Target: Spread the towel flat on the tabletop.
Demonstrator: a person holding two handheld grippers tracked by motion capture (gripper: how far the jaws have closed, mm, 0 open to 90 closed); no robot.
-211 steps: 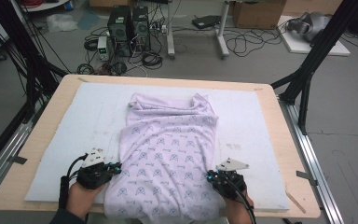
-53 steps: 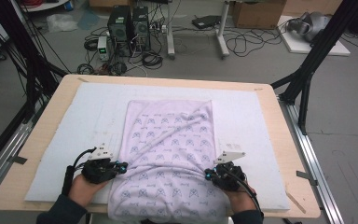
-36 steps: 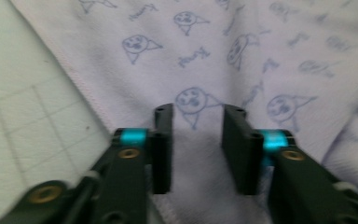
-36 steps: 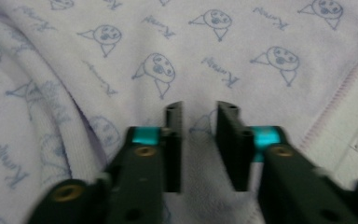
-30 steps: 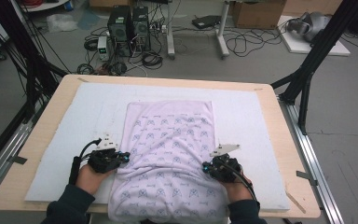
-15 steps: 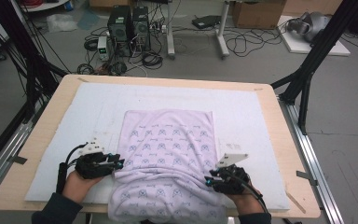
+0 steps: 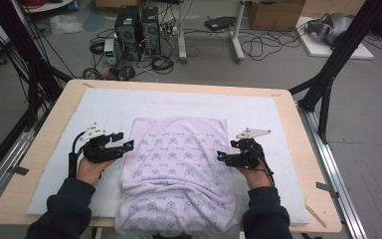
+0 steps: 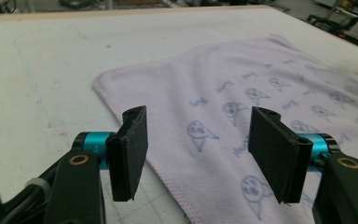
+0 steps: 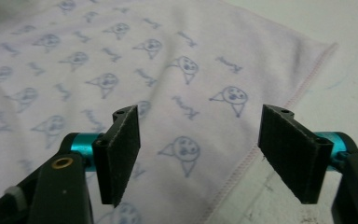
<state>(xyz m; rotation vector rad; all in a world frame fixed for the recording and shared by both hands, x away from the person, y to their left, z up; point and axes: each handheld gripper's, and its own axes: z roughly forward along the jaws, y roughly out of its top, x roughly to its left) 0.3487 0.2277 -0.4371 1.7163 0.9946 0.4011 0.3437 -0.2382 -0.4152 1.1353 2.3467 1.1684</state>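
Observation:
A pale lilac towel [image 7: 176, 164] printed with small blue figures lies folded on the white mat [image 7: 69, 134]; its near end hangs over the table's front edge. My left gripper [image 7: 126, 145] hovers at the towel's left edge, jaws apart after just opening, nothing between the pads. The left gripper view has the towel's hemmed edge [image 8: 168, 172] running under its open jaws [image 8: 198, 156]. My right gripper [image 7: 220, 157] sits over the towel's right edge, jaws also just opened and holding nothing. Patterned towel cloth [image 9: 186, 112] lies below those open jaws [image 9: 198, 156].
The mat covers a wooden table [image 7: 308, 164] with bare mat on both sides of the towel and beyond it. Black frame legs [image 7: 328, 74] stand at the table's right and left. Computers and cables [image 7: 139, 30] lie on the floor behind.
Both grippers pulled the towel's folded part flat, then let go of it; their jaws have opened. Both hands have drawn slightly outward and back along the towel's side edges.

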